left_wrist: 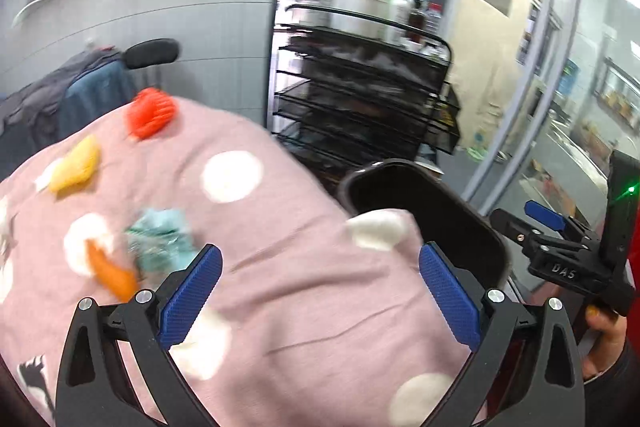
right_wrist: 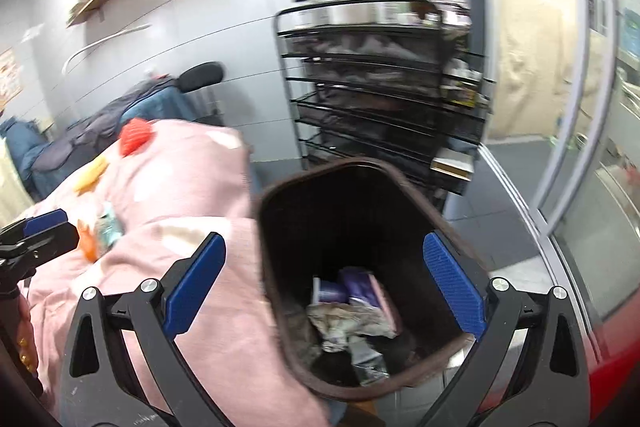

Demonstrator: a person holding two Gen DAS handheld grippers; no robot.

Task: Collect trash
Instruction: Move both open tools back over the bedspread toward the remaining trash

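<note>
A bed is covered by a pink blanket (left_wrist: 304, 291) with big white dots. The blanket is wrinkled and hangs over the edge. Small things lie on it. A red bumpy thing (left_wrist: 152, 113) sits near the far end. A yellow thing (left_wrist: 78, 165) lies a bit nearer, off to one side. Nearer still lie a crumpled pale green wrapper (left_wrist: 162, 241) and an orange piece (left_wrist: 112, 273), just beside each other. They are blurry, so I cannot tell more. A dark bin (right_wrist: 280, 227) stands on the grey floor (right_wrist: 508, 227), right beside the bed. Crumpled paper (right_wrist: 348, 321) and a purple pack (right_wrist: 360, 285) lie inside it.
</note>
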